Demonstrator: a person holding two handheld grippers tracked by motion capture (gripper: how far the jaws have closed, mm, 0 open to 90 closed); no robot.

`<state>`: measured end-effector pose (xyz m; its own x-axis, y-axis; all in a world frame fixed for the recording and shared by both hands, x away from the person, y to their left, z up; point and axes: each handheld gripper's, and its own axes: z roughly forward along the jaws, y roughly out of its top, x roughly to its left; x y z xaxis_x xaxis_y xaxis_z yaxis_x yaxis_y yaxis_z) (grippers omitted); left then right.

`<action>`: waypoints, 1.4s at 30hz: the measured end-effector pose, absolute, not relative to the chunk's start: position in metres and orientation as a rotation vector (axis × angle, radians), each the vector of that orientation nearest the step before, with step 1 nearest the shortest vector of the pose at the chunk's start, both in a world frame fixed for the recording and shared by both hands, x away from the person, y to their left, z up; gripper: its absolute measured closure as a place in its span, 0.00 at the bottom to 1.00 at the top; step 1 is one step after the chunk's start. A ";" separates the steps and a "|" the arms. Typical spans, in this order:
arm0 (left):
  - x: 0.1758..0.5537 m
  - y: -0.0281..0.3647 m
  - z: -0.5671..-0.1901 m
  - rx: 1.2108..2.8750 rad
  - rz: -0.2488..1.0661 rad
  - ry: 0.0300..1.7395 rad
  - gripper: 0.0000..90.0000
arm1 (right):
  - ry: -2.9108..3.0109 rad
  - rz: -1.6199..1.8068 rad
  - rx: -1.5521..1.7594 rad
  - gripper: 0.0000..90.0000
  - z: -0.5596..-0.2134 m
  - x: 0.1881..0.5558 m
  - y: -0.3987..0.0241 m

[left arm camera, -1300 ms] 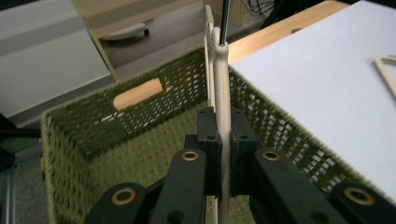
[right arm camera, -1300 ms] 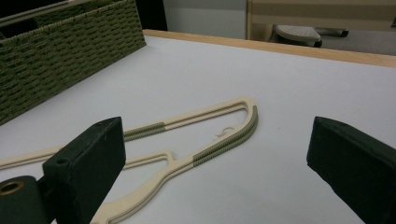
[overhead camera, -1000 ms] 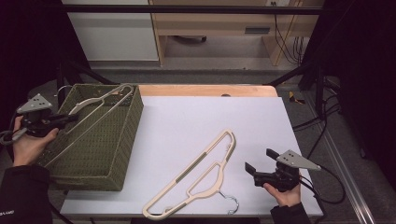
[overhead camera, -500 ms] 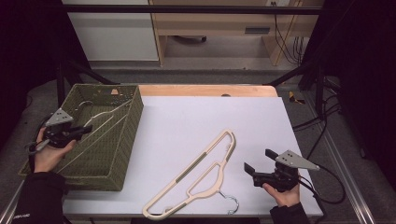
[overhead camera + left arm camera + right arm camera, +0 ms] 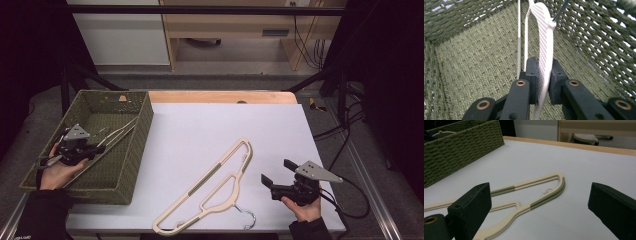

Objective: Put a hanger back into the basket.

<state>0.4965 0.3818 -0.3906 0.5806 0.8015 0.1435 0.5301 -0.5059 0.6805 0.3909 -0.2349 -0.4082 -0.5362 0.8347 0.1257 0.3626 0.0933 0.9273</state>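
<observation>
Woven basket [image 5: 131, 150] is receiving a white hanger [image 5: 544, 37], pinched edge-on by the left gripper [image 5: 85, 149], presumably for stowing; right gripper [image 5: 280, 176] is waiting spread beside the beige hanger [image 5: 215, 185].

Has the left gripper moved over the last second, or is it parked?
Yes. The left gripper, shut on a white hanger, has come down and toward the person, from the green basket's far rim into its near half.

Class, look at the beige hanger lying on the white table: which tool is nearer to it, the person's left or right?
Right. The right tool sits open just beside the beige hanger on the table. The left tool is inside the green basket, shut on a white hanger.
</observation>
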 end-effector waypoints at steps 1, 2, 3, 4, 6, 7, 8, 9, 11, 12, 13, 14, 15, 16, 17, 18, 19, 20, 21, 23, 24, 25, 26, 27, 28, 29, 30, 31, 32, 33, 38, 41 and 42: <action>0.496 0.381 -0.391 2.242 0.597 1.055 0.88 | 1.942 1.437 1.170 0.06 -0.408 0.391 -0.235; 0.496 0.381 -0.391 2.242 0.597 1.055 0.87 | 1.942 1.437 1.170 0.06 -0.408 0.391 -0.235; 0.496 0.379 -0.393 2.250 0.582 1.051 0.86 | 1.942 1.438 1.170 0.06 -0.408 0.391 -0.235; 0.495 0.378 -0.394 2.258 0.582 1.046 0.86 | 1.944 1.440 1.171 0.06 -0.408 0.391 -0.235; 0.494 0.377 -0.395 2.250 0.587 1.038 0.86 | 1.941 1.441 1.172 0.06 -0.408 0.391 -0.234; 0.494 0.377 -0.395 2.262 0.576 1.037 0.85 | 1.939 1.443 1.175 0.06 -0.408 0.390 -0.234; 0.493 0.376 -0.396 2.272 0.571 1.028 0.84 | 1.938 1.445 1.172 0.06 -0.408 0.390 -0.234; 0.493 0.375 -0.396 2.278 0.566 1.025 0.83 | 1.944 1.444 1.169 0.06 -0.408 0.390 -0.234; 0.492 0.374 -0.396 2.299 0.560 1.018 0.80 | 1.942 1.441 1.173 0.06 -0.408 0.390 -0.233; 0.492 0.374 -0.396 2.299 0.560 1.018 0.79 | 1.942 1.441 1.173 0.06 -0.408 0.390 -0.233; 0.493 0.371 -0.398 2.323 0.537 1.012 0.77 | 1.943 1.441 1.173 0.06 -0.408 0.390 -0.233; 0.493 0.369 -0.400 2.345 0.547 1.016 0.76 | 1.943 1.441 1.171 0.06 -0.408 0.390 -0.233; 0.493 0.368 -0.401 2.361 0.532 1.015 0.74 | 1.944 1.444 1.170 0.06 -0.408 0.390 -0.232; 0.494 0.367 -0.402 2.358 0.538 1.013 0.74 | 1.944 1.445 1.166 0.06 -0.408 0.390 -0.232; 0.494 0.367 -0.402 2.358 0.538 1.013 0.74 | 1.944 1.443 1.168 0.06 -0.408 0.390 -0.232; 0.494 0.367 -0.402 2.357 0.532 1.013 0.74 | 1.944 1.443 1.168 0.06 -0.408 0.390 -0.232; 0.494 0.367 -0.402 2.357 0.532 1.013 0.74 | 1.944 1.443 1.168 0.06 -0.408 0.390 -0.232; 0.494 0.367 -0.401 2.365 0.527 1.014 0.74 | 1.944 1.442 1.166 0.06 -0.408 0.391 -0.232; 0.493 0.367 -0.401 2.364 0.528 1.014 0.74 | 1.944 1.442 1.167 0.06 -0.408 0.391 -0.232; 0.493 0.367 -0.402 2.358 0.537 1.007 0.73 | 1.944 1.442 1.166 0.06 -0.408 0.391 -0.232; 0.493 0.367 -0.402 2.361 0.536 1.007 0.72 | 1.945 1.443 1.165 0.06 -0.408 0.391 -0.232; 0.493 0.368 -0.401 2.357 0.542 1.006 0.70 | 1.945 1.443 1.168 0.06 -0.408 0.390 -0.232; 0.493 0.368 -0.401 2.357 0.542 1.006 0.68 | 1.946 1.443 1.165 0.06 -0.408 0.391 -0.232; 0.492 0.368 -0.399 2.344 0.551 1.010 0.68 | 1.946 1.443 1.165 0.06 -0.408 0.391 -0.232; 0.490 0.370 -0.393 2.317 0.552 1.005 0.64 | 1.948 1.442 1.163 0.06 -0.407 0.390 -0.232; 0.490 0.370 -0.393 2.317 0.552 1.005 0.63 | 1.947 1.443 1.161 0.06 -0.407 0.390 -0.232; 0.489 0.371 -0.390 2.270 0.573 1.006 0.63 | 1.947 1.443 1.161 0.06 -0.407 0.390 -0.232; 0.487 0.372 -0.385 2.244 0.583 1.005 0.61 | 1.945 1.444 1.160 0.06 -0.407 0.390 -0.232; 0.485 0.373 -0.381 2.219 0.600 1.002 0.58 | 1.944 1.445 1.160 0.06 -0.407 0.390 -0.232; 0.479 0.374 -0.370 2.157 0.622 0.998 0.53 | 1.946 1.444 1.159 0.06 -0.406 0.390 -0.232; 0.466 0.369 -0.351 2.015 0.702 0.963 0.41 | 1.948 1.451 1.152 0.06 -0.404 0.389 -0.230; 0.456 0.360 -0.340 1.911 0.716 0.950 0.34 | 1.955 1.456 1.148 0.06 -0.404 0.389 -0.229; 0.450 0.352 -0.334 1.863 0.715 0.938 0.33 | 1.965 1.458 1.145 0.06 -0.404 0.389 -0.228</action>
<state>0.4501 0.3525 -0.3337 0.5445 0.8335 0.0939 0.3109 -0.3045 0.9003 0.3888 -0.2280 -0.4043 -0.5625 0.8172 0.1253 0.3570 0.1034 0.9284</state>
